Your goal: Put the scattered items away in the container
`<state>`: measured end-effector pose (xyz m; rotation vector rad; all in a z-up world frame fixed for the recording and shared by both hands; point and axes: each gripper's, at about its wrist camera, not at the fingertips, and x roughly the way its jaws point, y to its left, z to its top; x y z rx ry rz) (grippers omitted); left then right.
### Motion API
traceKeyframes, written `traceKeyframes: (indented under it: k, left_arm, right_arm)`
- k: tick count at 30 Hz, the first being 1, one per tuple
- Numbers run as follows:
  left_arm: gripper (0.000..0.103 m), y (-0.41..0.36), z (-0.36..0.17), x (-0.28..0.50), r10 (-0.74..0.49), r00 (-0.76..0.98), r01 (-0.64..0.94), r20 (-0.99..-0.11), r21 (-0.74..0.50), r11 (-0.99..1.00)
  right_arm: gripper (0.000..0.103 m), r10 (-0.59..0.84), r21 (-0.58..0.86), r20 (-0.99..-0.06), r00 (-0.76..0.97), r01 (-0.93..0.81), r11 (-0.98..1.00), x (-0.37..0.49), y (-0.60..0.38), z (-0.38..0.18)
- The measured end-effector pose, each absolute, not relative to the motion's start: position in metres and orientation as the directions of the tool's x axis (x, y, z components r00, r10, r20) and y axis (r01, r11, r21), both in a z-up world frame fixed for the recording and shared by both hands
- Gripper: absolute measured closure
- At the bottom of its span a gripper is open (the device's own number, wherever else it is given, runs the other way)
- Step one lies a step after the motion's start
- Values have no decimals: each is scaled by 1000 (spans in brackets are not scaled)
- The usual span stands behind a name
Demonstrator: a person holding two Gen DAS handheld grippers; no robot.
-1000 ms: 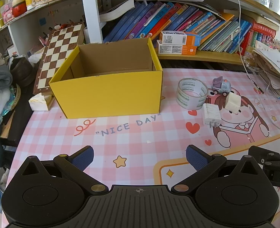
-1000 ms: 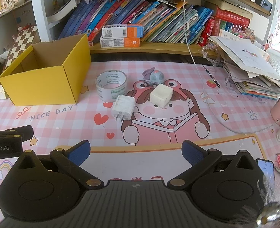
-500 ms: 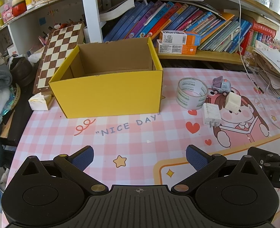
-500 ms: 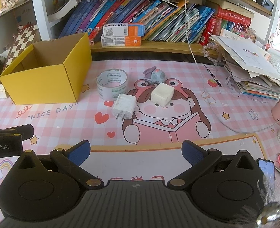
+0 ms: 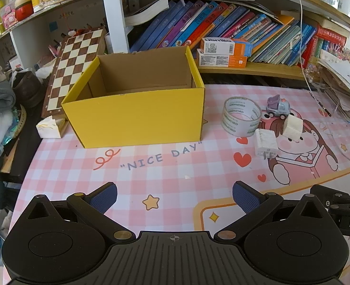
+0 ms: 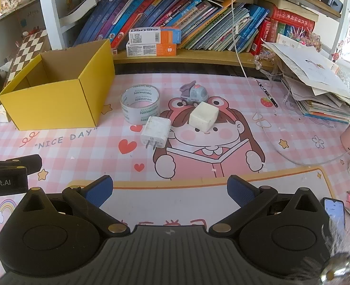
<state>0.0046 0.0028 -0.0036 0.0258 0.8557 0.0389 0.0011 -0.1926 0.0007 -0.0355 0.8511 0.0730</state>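
Yellow cardboard box with nothing visible inside; left claw and right claw both wide.

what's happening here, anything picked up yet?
Nothing is picked up yet. A person holds two handheld grippers above the pink mat; the left gripper and right gripper are both open and empty. The yellow box looks empty as far as its interior shows. The tape roll, toy car, white charger and white cube sit clustered on the mat to the box's right, none touched.
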Motion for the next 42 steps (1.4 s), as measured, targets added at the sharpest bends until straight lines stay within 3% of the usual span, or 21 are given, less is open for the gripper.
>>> traceKeyframes:
  k: [42]
  left_arm:
    - [0,2,-6,8,48,650,-25,-759,42,999]
  right_arm:
    - [0,70,7,-759,648,-100,995,3,-191,-1]
